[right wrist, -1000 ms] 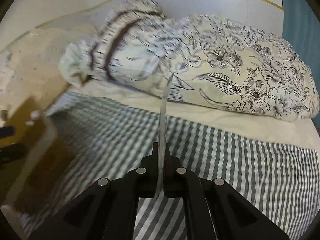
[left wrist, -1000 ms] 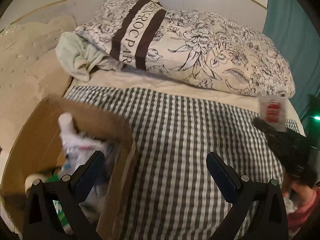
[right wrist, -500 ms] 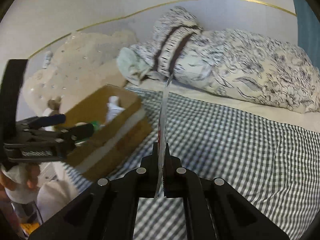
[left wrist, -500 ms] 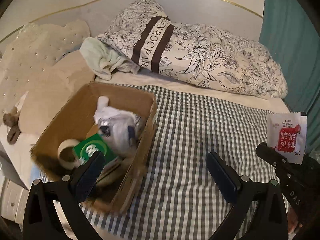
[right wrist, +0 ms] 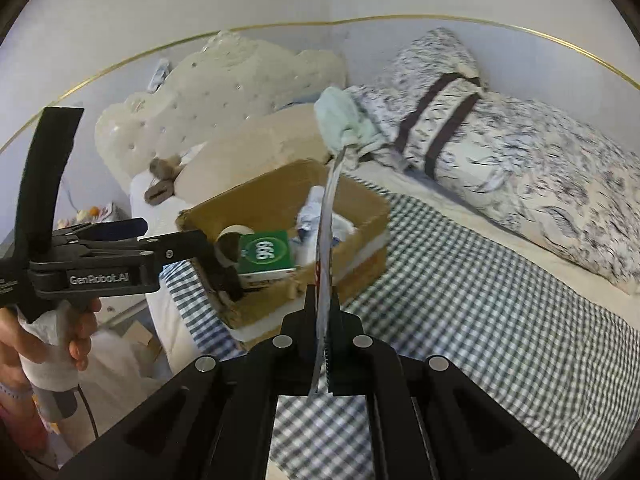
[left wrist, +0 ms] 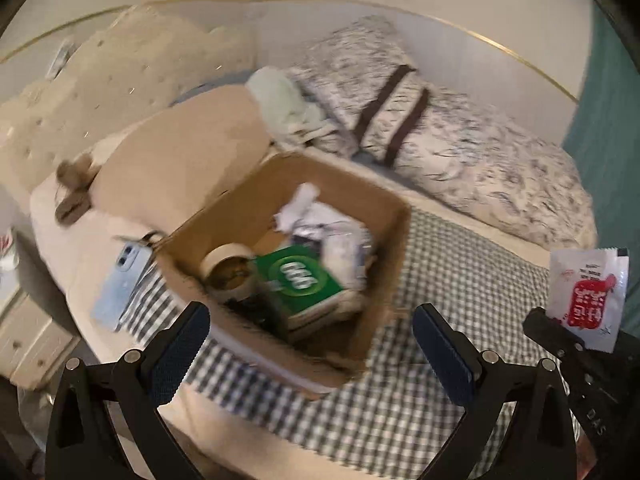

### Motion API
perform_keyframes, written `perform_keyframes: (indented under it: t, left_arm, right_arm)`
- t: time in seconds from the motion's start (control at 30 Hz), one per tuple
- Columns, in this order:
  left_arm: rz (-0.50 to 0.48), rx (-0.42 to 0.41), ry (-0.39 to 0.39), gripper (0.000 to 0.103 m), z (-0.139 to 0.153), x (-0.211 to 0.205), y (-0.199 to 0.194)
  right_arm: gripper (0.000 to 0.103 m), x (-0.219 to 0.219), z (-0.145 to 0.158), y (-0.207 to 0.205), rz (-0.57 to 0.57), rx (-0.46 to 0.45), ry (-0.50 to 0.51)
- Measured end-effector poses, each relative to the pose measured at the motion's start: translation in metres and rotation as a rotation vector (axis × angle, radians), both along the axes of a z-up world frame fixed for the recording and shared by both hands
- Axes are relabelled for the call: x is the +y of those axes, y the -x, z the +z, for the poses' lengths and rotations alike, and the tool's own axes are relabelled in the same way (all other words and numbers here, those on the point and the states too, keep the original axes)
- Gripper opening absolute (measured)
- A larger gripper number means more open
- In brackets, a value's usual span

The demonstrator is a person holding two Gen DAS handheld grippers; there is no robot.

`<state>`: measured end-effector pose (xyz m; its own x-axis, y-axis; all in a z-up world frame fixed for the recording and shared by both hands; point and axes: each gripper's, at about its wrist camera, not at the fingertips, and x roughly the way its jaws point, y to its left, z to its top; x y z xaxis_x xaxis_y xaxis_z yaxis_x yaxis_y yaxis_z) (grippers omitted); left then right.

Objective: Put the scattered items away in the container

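Two wrist views over a bed (right wrist: 460, 320) covered with a grey-and-white checked sheet. An open cardboard box (left wrist: 384, 264) stands on the sheet near the head of the bed, beside a beige pillow (left wrist: 192, 160). Inside the box lie a roll of tape (left wrist: 228, 268), a green packet (left wrist: 296, 280) printed with white figures, and crumpled white wrappers (left wrist: 320, 224) toward the far corner. The left gripper (left wrist: 308, 344), held in a hand (right wrist: 44, 336) at the left edge of the right wrist view, hovers over the near side of the box with its jaws spread wide and nothing between them. The right gripper (right wrist: 323, 312) is closed flat on a thin white sachet (left wrist: 586, 296) with a red printed panel; the sachet stands upright above the pads, in the air over the checked sheet and apart from the box, to the right of it in the left wrist view. In the right wrist view the sachet (right wrist: 326, 240) appears edge-on as a narrow strip in front of the box. A pale blue phone (left wrist: 120, 288) lies on the sheet just beside the left wall of the box. A floral duvet (right wrist: 540, 184) with two dark bands is bundled along the far wall, with a pale green cloth (right wrist: 344, 124) at its end. A tufted cream headboard (right wrist: 224, 88) rises behind the pillow.
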<state>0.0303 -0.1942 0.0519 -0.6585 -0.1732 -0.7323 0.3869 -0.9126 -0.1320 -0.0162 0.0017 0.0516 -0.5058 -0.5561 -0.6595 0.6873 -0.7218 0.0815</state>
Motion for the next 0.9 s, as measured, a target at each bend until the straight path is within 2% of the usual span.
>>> perform_keyframes:
  t: [0.13,0.33,0.43,0.47,0.5,0.53,0.57,0.67,0.77,0.83,0.9]
  left_arm:
    - [-0.007,-0.035,0.003,0.103,-0.014,-0.035,0.007]
    - [-0.042,-0.031,-0.010,0.103,-0.021,-0.083,0.033]
    - [-0.063,-0.036,0.044,0.103,-0.020,-0.098,0.050]
    - [-0.070,-0.034,0.058,0.103,-0.020,-0.101,0.054]
    - [-0.082,-0.029,0.068,0.103,-0.020,-0.102,0.058]
    - [-0.084,-0.028,0.084,0.103,-0.020,-0.104,0.063]
    - [-0.086,-0.026,0.100,0.103,-0.020,-0.104,0.067]
    - [-0.132,-0.004,0.108,0.103,-0.019,-0.098,0.074]
    - [-0.159,0.001,0.149,0.103,-0.015,-0.079,0.079]
    - [-0.190,0.019,0.149,0.103,-0.012,-0.064,0.080]
    - [-0.222,0.043,0.130,0.103,-0.009,-0.049,0.079]
  right_arm:
    - [0.002,-0.040,-0.004,0.014,-0.003,-0.019,-0.029]
    - [0.002,-0.098,-0.005,0.046,-0.044,-0.028,-0.049]
    - [0.002,-0.122,-0.009,0.066,-0.047,-0.033,-0.041]
    - [0.012,-0.129,-0.013,0.073,-0.052,-0.047,-0.040]
    - [0.054,-0.134,-0.017,0.080,-0.062,-0.073,-0.045]
    - [0.076,-0.138,-0.021,0.086,-0.083,-0.099,-0.051]
    - [0.092,-0.138,-0.022,0.089,-0.117,-0.095,-0.040]
    - [0.092,-0.117,-0.019,0.087,-0.177,-0.013,0.055]
    - [0.092,-0.085,-0.016,0.088,-0.252,-0.024,0.095]
    - [0.092,-0.057,-0.013,0.090,-0.326,-0.049,0.099]
    - [0.097,-0.028,-0.012,0.088,-0.438,-0.040,0.063]
